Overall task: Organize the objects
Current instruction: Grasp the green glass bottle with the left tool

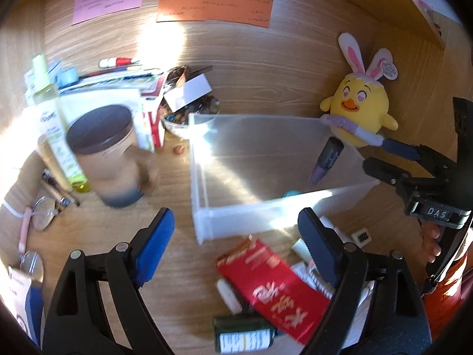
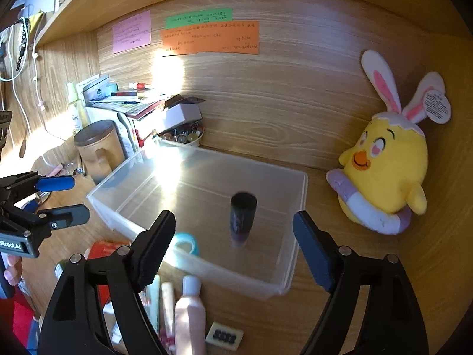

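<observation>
Now both grippers are hovering empty, fingers spread wide: left gripper (image 1: 236,251) above the desk (image 1: 266,68) clutter, right gripper (image 2: 233,251) over the clear bin (image 2: 292,269). A dark tube (image 2: 243,219) is sitting inside the bin beside a teal ring (image 2: 185,242), seemingly sorted there. Red packet (image 1: 275,284) is still lying outside; its characters are blurring. The small tile's (image 2: 224,336) print stays unreadable

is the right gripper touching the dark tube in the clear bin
Apart. The right wrist view shows the right gripper open, its fingers clear of the blurred dark tube in the clear bin.
</observation>
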Action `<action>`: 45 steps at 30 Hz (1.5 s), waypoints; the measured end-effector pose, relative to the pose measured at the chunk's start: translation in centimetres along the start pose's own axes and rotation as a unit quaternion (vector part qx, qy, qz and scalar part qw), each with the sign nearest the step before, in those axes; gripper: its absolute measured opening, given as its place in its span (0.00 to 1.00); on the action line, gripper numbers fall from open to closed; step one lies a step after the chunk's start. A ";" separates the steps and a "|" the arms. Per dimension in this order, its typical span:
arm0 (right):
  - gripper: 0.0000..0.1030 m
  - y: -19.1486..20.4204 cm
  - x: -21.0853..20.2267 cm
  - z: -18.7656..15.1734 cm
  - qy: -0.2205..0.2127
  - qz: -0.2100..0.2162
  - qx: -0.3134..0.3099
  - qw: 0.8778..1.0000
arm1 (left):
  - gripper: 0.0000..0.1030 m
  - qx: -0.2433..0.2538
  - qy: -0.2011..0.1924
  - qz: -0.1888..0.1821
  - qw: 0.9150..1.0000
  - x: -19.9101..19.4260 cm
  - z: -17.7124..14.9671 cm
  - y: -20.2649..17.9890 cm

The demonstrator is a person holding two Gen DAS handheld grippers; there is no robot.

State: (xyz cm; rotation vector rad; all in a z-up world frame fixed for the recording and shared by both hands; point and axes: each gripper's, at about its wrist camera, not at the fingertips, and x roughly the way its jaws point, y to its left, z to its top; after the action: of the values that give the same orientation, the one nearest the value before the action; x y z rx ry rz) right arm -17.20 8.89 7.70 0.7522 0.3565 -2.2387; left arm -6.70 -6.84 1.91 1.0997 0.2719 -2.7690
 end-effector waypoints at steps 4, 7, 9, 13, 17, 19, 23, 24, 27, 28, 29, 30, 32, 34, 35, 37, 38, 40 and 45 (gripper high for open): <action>0.77 0.0 -0.8 -1.5 0.002 0.000 0.006 1.000 | 0.84 -0.008 0.004 -0.003 1.000 -0.9 -1.8 0.5; 0.77 0.0 -1.3 -2.8 0.007 -0.001 0.015 1.000 | 0.84 -0.007 0.004 0.003 1.000 -1.7 -3.0 0.8; 0.77 -0.1 -1.4 -3.6 0.014 -0.004 0.020 1.000 | 0.85 -0.005 0.004 0.006 1.000 -2.0 -3.7 0.9; 0.77 -0.4 -1.6 -5.5 0.026 -0.014 0.030 0.999 | 0.86 -0.007 0.014 0.009 1.000 -2.4 -5.3 1.3; 0.77 -1.4 -1.2 -7.1 0.046 -0.017 0.052 0.997 | 0.86 -0.023 0.030 0.003 0.999 -2.1 -6.8 1.9; 0.77 -2.0 -0.9 -7.7 0.056 -0.016 0.067 0.996 | 0.86 -0.034 0.042 -0.003 0.999 -1.7 -7.7 2.1; 0.77 -2.7 -0.3 -8.7 0.071 -0.020 0.084 0.994 | 0.86 -0.038 0.055 -0.011 0.998 -1.2 -8.9 2.1; 0.77 -2.8 0.0 -9.0 0.077 -0.025 0.083 0.993 | 0.86 -0.036 0.056 -0.014 0.998 -1.1 -9.1 1.9; 0.77 -2.8 0.5 -9.6 0.088 -0.023 0.085 0.992 | 0.86 -0.031 0.057 -0.020 0.998 -0.9 -9.5 1.4; 0.77 -2.8 0.6 -9.8 0.092 -0.022 0.085 0.992 | 0.86 -0.029 0.059 -0.022 0.998 -0.6 -9.6 1.2; 0.77 -2.7 0.8 -10.0 0.096 -0.020 0.085 0.992 | 0.86 -0.028 0.061 -0.023 0.997 -0.4 -9.7 1.0; 0.77 -2.6 0.9 -10.2 0.098 -0.019 0.085 0.991 | 0.86 -0.026 0.065 -0.023 0.997 -0.1 -9.8 0.9; 0.77 -2.5 1.1 -10.5 0.103 -0.016 0.082 0.991 | 0.86 -0.026 0.069 -0.027 0.997 0.4 -10.0 0.6; 0.77 -2.5 1.1 -10.6 0.102 -0.018 0.083 0.991 | 0.86 -0.027 0.069 -0.030 0.997 0.6 -10.1 0.5; 0.77 -2.4 1.2 -10.5 0.104 -0.017 0.084 0.991 | 0.85 -0.027 0.068 -0.032 0.997 0.6 -10.1 0.4; 0.77 -2.4 1.1 -10.5 0.105 -0.015 0.085 0.991 | 0.78 -0.027 0.064 -0.036 0.997 0.7 -10.0 0.4; 0.77 -2.4 1.2 -10.5 0.106 -0.014 0.087 0.991 | 0.76 -0.027 0.062 -0.041 0.997 0.7 -10.0 0.3; 0.76 -2.6 1.3 -10.6 0.108 -0.010 0.093 0.990 | 0.67 -0.029 0.061 -0.051 0.996 0.7 -9.9 0.2; 0.60 -2.5 1.5 -10.5 0.112 0.000 0.094 0.989 | 0.63 -0.029 0.053 -0.054 0.997 0.7 -9.8 0.0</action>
State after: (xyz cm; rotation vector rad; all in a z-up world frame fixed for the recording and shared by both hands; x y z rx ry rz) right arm -15.57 14.61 -1.46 1.1074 0.2543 -2.2145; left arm -0.72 -4.71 -5.59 1.2542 0.4335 -2.7811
